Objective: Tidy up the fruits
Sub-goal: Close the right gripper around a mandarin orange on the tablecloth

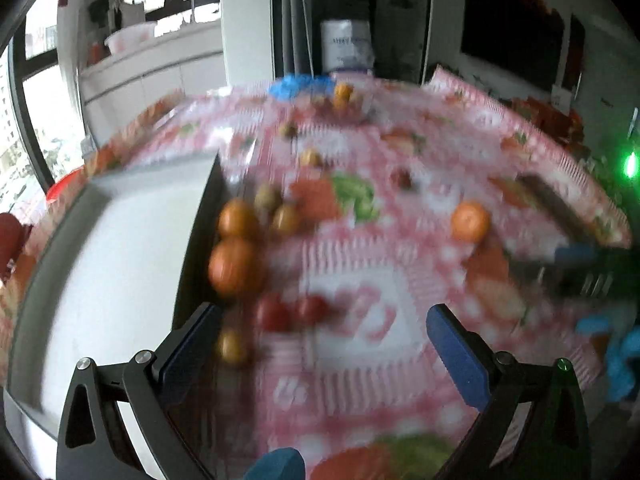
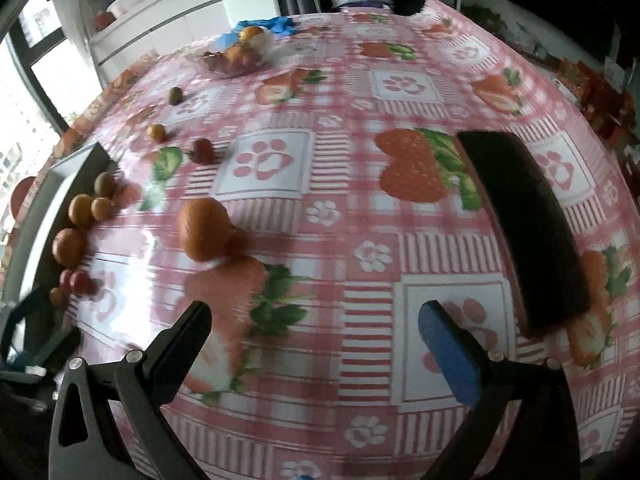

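Fruits lie loose on the pink checked tablecloth [image 2: 360, 208]: a row of oranges [image 2: 69, 246], small yellow-green fruits and red cherry tomatoes [image 2: 80, 281] just beside the white tray [image 1: 120, 248], one lone orange [image 2: 204, 230] well apart from the tray toward the table's middle, and a bowl of fruit [image 2: 236, 58] beyond the tray's far end. Both the left gripper [image 1: 320, 332] and the right gripper [image 2: 312, 320] hover empty with jaws spread wide, so this looks like a reach between picks. Next, I judge, the right gripper should close on the lone orange and carry it toward the tray.
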`<state>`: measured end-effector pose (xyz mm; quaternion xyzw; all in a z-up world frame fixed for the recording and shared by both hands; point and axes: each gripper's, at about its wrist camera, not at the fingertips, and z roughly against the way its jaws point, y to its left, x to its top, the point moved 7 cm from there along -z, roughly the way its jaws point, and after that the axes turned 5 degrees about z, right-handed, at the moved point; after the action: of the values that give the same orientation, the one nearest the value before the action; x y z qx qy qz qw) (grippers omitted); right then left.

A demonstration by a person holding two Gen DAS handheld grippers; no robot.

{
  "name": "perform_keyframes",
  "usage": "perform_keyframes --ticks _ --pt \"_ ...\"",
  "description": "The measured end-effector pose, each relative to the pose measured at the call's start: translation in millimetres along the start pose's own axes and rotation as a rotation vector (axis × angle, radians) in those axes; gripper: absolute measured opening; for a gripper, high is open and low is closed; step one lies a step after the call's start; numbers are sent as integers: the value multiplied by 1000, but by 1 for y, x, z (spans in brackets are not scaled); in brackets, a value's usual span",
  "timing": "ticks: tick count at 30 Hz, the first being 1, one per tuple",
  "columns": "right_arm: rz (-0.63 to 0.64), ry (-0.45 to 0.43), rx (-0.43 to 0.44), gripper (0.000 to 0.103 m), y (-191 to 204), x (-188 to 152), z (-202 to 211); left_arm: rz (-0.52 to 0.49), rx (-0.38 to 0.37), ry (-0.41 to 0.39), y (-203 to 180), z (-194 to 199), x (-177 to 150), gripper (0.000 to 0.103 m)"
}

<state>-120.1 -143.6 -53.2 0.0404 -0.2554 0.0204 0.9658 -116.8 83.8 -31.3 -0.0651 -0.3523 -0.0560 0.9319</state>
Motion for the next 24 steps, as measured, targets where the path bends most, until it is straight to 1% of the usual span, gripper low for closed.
perform_keyframes --ticks 1,3,5,7,8,10,13,14,15,16,17,18,19,20,21,24 --pt "25 -3 3 103 6 3 0 3 3 14 2 -4 -5 103" --pt "62 0 10 103 16 10 -2 -36 43 -1 5 -6 -8 103" --pt "78 4 11 103 23 15 -6 -64 44 0 5 -10 -8 103" --pt "90 4 21 103 30 24 -12 -80 64 1 10 -14 -6 103" --pt "93 4 22 103 33 25 -13 -81 83 2 17 -17 -3 103" --pt "106 0 25 103 40 35 -20 -67 99 9 30 -21 2 103" --pt "124 7 39 103 52 44 -30 -43 92 30 37 -21 5 103" --pt "130 12 44 100 55 45 -33 -38 90 36 37 -20 4 103" --pt "145 20 53 95 62 45 -36 -37 97 44 38 -22 3 103" --pt "166 15 32 94 65 45 -37 -36 104 54 38 -23 1 103" --pt "190 7 17 89 68 45 -38 -27 106 59 39 -24 0 103" --pt "205 1 12 76 70 46 -38 -11 105 56 40 -23 -2 103" --pt "226 -14 2 69 72 47 -35 -15 108 53 40 -23 -1 103" --pt "225 -21 14 51 72 47 -33 -13 109 55 40 -23 -2 103" --pt "205 -14 46 37 71 48 -33 -12 109 57 39 -23 -2 103" --pt "121 -14 120 37 61 47 -28 -15 109 60 37 -22 -3 103"
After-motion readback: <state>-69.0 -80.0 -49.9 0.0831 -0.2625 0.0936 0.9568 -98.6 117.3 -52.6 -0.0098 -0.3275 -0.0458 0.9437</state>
